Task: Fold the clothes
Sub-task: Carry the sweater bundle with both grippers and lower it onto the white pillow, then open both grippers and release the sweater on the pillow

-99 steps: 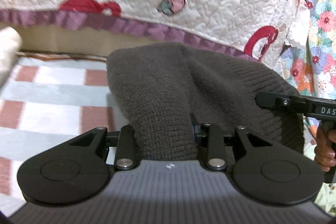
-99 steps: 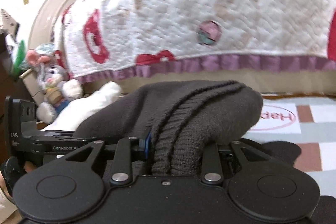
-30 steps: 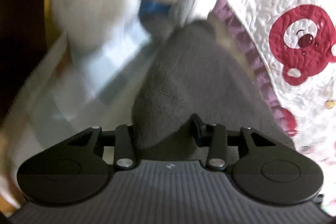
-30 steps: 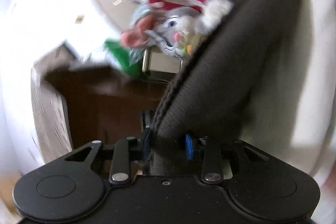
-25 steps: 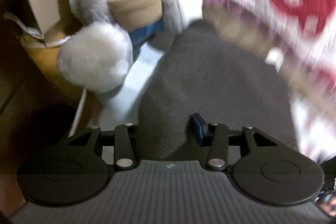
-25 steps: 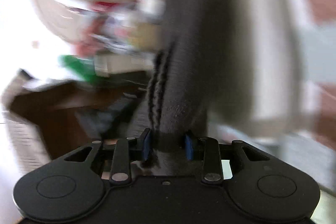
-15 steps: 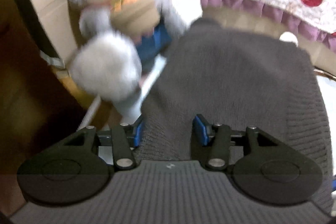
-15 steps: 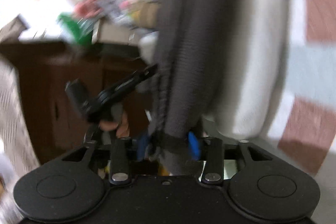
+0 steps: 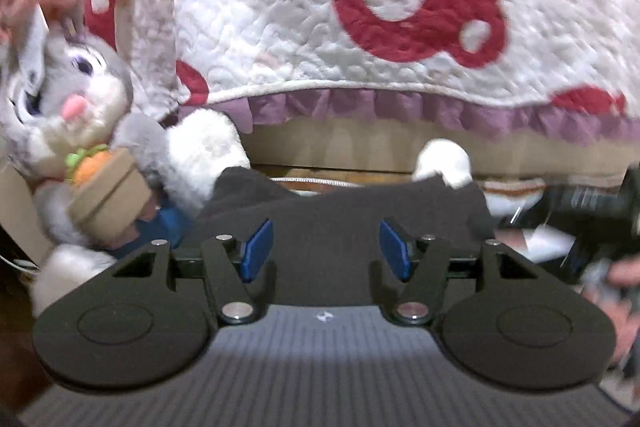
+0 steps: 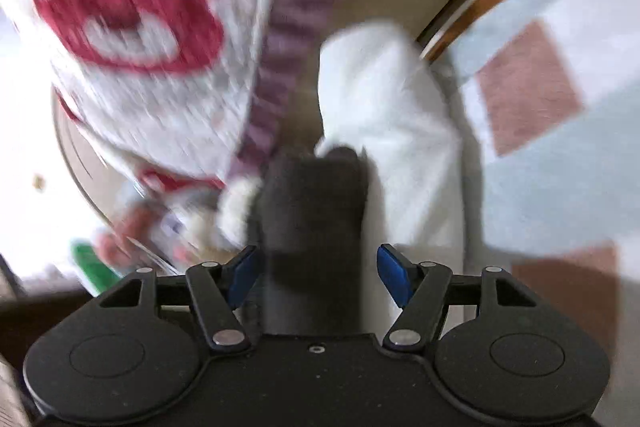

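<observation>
Both jaws spread, pinching nothing; dark knit garment point(image 9: 340, 223) lies between left gripper point(image 9: 326, 247) pads, stretching toward 12 o'clock, plush rabbit point(image 9: 80, 131) at 10.

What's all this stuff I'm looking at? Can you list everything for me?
knit garment: one, dark grey, lying between both opened tools.
plush rabbit: one, grey and white, holding a toy carrot pot, far left.
quilt: one, white with red bears and a purple frill, hanging behind.
white plush item: one, beside the garment.
checked cover: one, pale blue with reddish squares, right.
left tool: black, blue pads, open.
right tool: black, blue pads, open.
</observation>
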A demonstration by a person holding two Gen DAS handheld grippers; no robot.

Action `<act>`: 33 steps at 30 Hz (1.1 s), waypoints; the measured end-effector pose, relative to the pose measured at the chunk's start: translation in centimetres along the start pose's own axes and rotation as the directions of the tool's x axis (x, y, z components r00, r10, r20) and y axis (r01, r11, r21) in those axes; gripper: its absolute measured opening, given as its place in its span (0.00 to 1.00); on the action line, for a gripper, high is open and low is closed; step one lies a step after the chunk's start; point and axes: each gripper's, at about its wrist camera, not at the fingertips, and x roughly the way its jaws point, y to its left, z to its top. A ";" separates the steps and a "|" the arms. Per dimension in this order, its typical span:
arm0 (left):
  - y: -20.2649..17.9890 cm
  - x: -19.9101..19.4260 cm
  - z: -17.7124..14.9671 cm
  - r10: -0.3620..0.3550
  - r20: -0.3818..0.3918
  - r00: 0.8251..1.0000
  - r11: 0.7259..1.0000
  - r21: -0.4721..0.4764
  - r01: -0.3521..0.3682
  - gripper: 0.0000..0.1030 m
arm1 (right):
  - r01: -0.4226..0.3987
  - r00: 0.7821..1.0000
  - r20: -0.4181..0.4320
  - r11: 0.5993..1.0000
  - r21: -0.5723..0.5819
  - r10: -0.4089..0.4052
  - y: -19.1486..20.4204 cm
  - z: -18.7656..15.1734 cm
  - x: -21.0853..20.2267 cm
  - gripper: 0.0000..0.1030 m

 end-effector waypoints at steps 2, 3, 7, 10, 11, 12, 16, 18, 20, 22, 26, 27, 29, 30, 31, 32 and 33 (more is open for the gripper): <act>0.3 2.3 0.2 -0.034 -0.070 0.997 0.999 -0.034 0.031 0.46 | -0.059 0.998 0.030 0.998 -0.002 0.059 0.7 0.8 1.3 0.29; 0.4 3.4 -0.3 -0.123 -0.143 0.982 0.992 -0.058 0.115 0.24 | -0.104 0.992 0.055 0.989 -0.110 0.111 2.4 0.4 0.7 0.29; -1.2 2.5 -2.1 -0.308 -0.106 0.945 0.951 -0.054 0.304 0.00 | -0.044 0.989 0.119 0.952 -0.302 0.083 2.9 -0.6 -1.1 0.28; -2.3 2.3 -4.4 -0.438 -0.115 0.892 0.897 -0.123 0.425 0.00 | 0.072 0.986 0.168 0.938 -0.338 -0.015 1.0 -0.9 -1.8 0.29; -3.2 2.2 -5.0 -0.454 -0.127 0.882 0.890 -0.113 0.442 0.00 | 0.110 0.981 0.186 0.931 -0.349 -0.047 0.4 -1.1 -2.0 0.32; -4.3 2.2 -5.6 -0.466 -0.142 0.873 0.885 -0.096 0.456 0.00 | 0.111 0.980 0.192 0.940 -0.322 -0.050 -0.6 -1.2 -2.5 0.34; -7.6 2.7 -6.8 -0.503 -0.211 0.838 0.864 -0.093 0.495 0.02 | 0.110 0.978 0.201 0.954 -0.278 -0.054 -0.5 -0.9 -3.4 0.52; -8.4 2.4 -7.2 -0.487 -0.218 0.846 0.873 -0.089 0.480 0.02 | 0.059 0.982 0.186 0.972 -0.228 -0.016 -0.2 -0.5 -4.3 0.53; -8.5 1.3 -7.5 -0.470 -0.205 0.858 0.883 -0.098 0.460 0.02 | 0.001 0.987 0.161 0.985 -0.174 0.028 -0.1 -0.4 -5.4 0.56; -8.3 -0.6 -7.7 -0.420 -0.187 0.888 0.907 -0.095 0.410 0.06 | -0.057 0.988 0.136 0.987 -0.147 0.077 0.0 -0.6 -6.7 0.57; -6.9 -6.4 -9.2 -0.247 0.021 0.969 0.957 -0.151 0.247 0.51 | -0.068 0.994 0.074 0.984 -0.167 0.082 -0.3 -2.6 -8.2 0.57; -6.0 -7.7 -10.0 -0.192 0.080 0.978 0.952 -0.226 0.205 0.61 | -0.059 0.996 0.052 0.983 -0.176 0.069 -0.4 -3.3 -8.3 0.57; -4.6 -8.4 -11.5 -0.086 0.056 0.995 0.929 -0.356 0.100 0.73 | -0.044 0.999 0.006 0.979 -0.197 0.046 -0.6 -4.7 -8.2 0.57; -4.1 -8.3 -12.2 -0.043 0.000 0.999 0.923 -0.383 0.040 0.73 | -0.040 0.999 -0.020 0.977 -0.208 0.037 -0.5 -5.5 -7.9 0.57; -4.1 -8.4 -12.7 -0.024 -0.032 0.999 0.925 -0.379 0.010 0.71 | -0.037 0.999 -0.045 0.975 -0.220 0.028 -0.5 -6.3 -7.7 0.57; -4.2 -8.6 -13.2 -0.014 -0.046 0.999 0.932 -0.364 -0.004 0.72 | -0.044 0.997 -0.069 0.972 -0.230 0.028 -0.4 -7.1 -7.4 0.56; -4.3 -8.8 -13.6 -0.004 -0.060 0.998 0.937 -0.348 -0.017 0.73 | -0.051 0.995 -0.092 0.969 -0.242 0.029 -0.2 -7.8 -7.3 0.56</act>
